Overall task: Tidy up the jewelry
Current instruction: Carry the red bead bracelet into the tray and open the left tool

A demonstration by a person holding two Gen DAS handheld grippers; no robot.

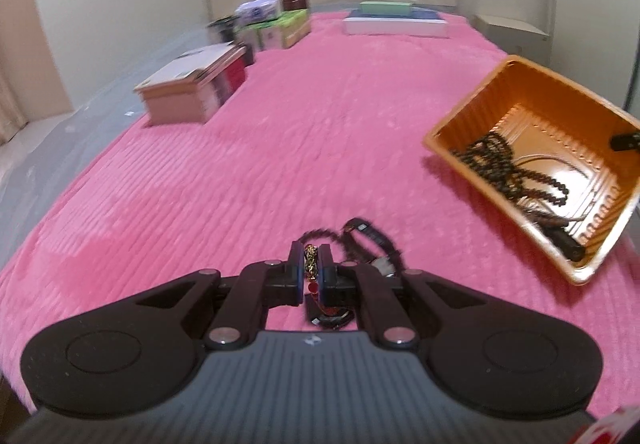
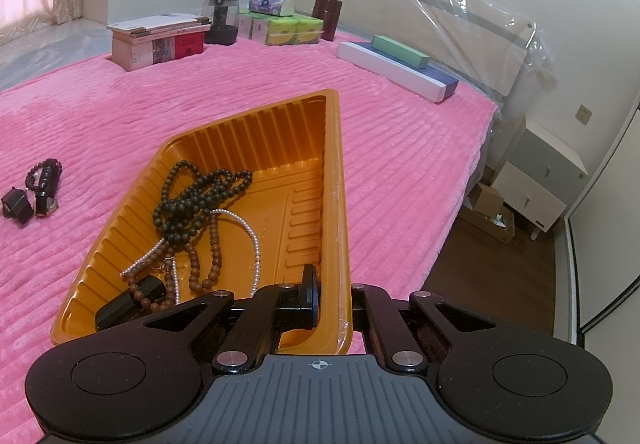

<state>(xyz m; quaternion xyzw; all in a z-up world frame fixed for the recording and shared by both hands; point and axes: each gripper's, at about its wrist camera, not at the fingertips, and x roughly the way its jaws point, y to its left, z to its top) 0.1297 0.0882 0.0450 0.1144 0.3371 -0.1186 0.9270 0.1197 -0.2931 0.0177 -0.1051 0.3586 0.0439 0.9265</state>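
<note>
Left edge of the pink bedspread (image 2: 400, 147): a stack of books (image 2: 158, 39) stands far back, with a dark glass jar (image 2: 221, 19), green tissue packs (image 2: 286, 28) and a brown canister (image 2: 327, 17) lined up to its right. Further right, near the plastic-wrapped headboard (image 2: 440, 27), a green box (image 2: 400, 51) rests on a long white box (image 2: 394, 69).

Left gripper (image 1: 311, 264): jaws closed nearly all the way, pads pinching a gold chain (image 1: 310, 262) between them. A small red piece hangs on the chain just under the pads. Directly beyond the fingertips, a dark beaded bracelet (image 1: 320, 234) and a black-strapped watch (image 1: 370, 232) lie loose on the bedspread. In the right wrist view this same cluster lies well to the left of the tray, beside a small black box (image 2: 17, 205).

Orange plastic tray (image 2: 256, 131): sits on the bedspread, right of the loose cluster. Contents: dark bead strand (image 2: 200, 191) heaped in the middle, brown bead strand (image 2: 206, 264) and pearl strand (image 2: 244, 222) trailing toward the near end, a black oblong item (image 2: 120, 310) in the near corner.

Right gripper (image 2: 332, 300): jaws fully closed on the tray's right wall, one finger inside the tray and the other outside it.

Far right, off the bed: white nightstand (image 2: 540, 179), cardboard box (image 2: 490, 211) on the wood floor.
</note>
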